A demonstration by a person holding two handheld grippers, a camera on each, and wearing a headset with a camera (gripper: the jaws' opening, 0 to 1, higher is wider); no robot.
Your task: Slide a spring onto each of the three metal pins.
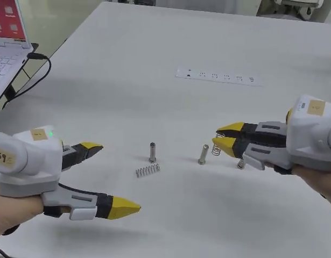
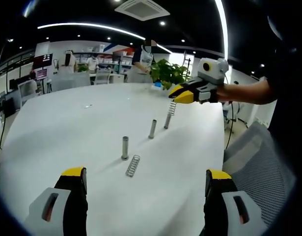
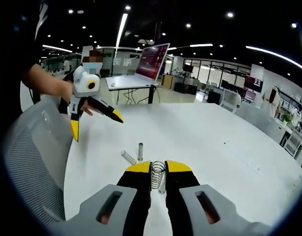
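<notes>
3 pins (image 1: pixel 152 152) stand mid worktop (image 1: pixel 154 64); right gripper (image 1: pixel 218 136) pinches a spring (image 1: pixel 217 144) just above the nearest one, lining it up I'd guess, left gripper (image 1: pixel 119 175) hangs wide open, empty.

three upright pins (image 1: pixel 152 152), loose spring (image 1: pixel 148 170) lying nearby, second spring (image 3: pixel 157 174) in right tool (image 1: pixel 217 136).

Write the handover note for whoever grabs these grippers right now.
Left gripper: open, empty, hovering over the table.
Right gripper: shut on the held spring, at the top of the right pin.
Upright and bare: left pin, middle pin, right pin.
Loose spring lies flat beside the left pin.
Done: no spring seated.
Left: all three pins.
</notes>
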